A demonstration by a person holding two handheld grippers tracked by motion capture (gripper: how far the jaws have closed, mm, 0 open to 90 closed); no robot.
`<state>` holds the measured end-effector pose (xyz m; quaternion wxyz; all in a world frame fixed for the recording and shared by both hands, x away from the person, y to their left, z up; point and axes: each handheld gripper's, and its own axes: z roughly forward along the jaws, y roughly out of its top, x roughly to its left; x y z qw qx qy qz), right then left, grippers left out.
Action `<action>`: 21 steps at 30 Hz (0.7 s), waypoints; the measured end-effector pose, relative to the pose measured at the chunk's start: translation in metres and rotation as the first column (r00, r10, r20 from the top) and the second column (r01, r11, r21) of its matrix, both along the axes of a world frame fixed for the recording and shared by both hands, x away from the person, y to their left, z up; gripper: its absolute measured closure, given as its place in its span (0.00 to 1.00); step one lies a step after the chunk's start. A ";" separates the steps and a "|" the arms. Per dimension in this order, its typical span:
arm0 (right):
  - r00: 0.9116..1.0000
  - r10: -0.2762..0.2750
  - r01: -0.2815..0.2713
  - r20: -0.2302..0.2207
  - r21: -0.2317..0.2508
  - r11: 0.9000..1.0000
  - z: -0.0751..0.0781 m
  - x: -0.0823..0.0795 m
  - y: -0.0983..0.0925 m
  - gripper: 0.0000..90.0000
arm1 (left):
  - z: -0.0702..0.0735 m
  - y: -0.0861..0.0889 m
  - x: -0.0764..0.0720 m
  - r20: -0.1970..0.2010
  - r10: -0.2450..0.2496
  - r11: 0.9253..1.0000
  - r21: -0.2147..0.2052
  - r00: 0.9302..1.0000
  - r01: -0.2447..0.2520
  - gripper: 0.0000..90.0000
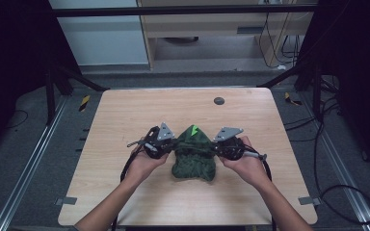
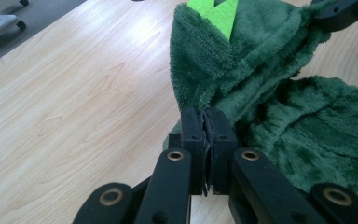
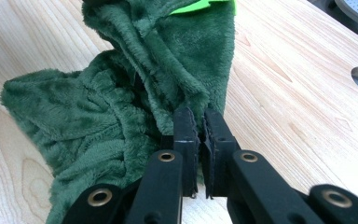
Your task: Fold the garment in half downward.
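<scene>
From the high view, you hold a dark green plush garment (image 1: pixel 193 159) bunched near the middle of the pale wooden bench (image 1: pixel 125 115), a little toward your side. Your left claw (image 1: pixel 167 148) meets its left edge and your right claw (image 1: pixel 218 148) its right edge, a hand under each. A bright green pointed patch (image 1: pixel 195 130) sits at the top of the pile, on the far side. The fabric lies in thick, rumpled folds, rounded at the near end. A small dark round disc (image 1: pixel 219 100) is set into the bench surface well beyond the garment.

In the left gripper view, your left claw (image 2: pixel 206 133) is clenched on a fold of the green plush (image 2: pixel 261 93); the two black jaws stand almost together with a thin edge of fabric pinched between them. The pile is soft and fuzzy, deep green, with ridged folds to the right. The lime patch (image 2: pixel 216 11) looks flat and felt-like, cut to points. Wood grain (image 2: pixel 74 93) runs plainly on the bench.

In the right gripper view, your right claw (image 3: pixel 200 135) is likewise clenched on the garment's edge (image 3: pixel 168 70), fabric caught between the nearly closed jaws. The plush (image 3: pixel 74 121) spreads left in heaped folds on the bench (image 3: pixel 284 93). The lime patch (image 3: pixel 200 5) shows at the top.
</scene>
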<state>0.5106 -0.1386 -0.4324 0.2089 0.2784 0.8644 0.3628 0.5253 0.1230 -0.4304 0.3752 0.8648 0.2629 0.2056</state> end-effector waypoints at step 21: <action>1.000 0.025 -0.025 0.018 -0.012 1.000 -0.007 -0.023 -0.001 0.94 | -0.014 0.005 -0.022 -0.012 -0.036 0.999 -0.011 0.999 0.036 0.97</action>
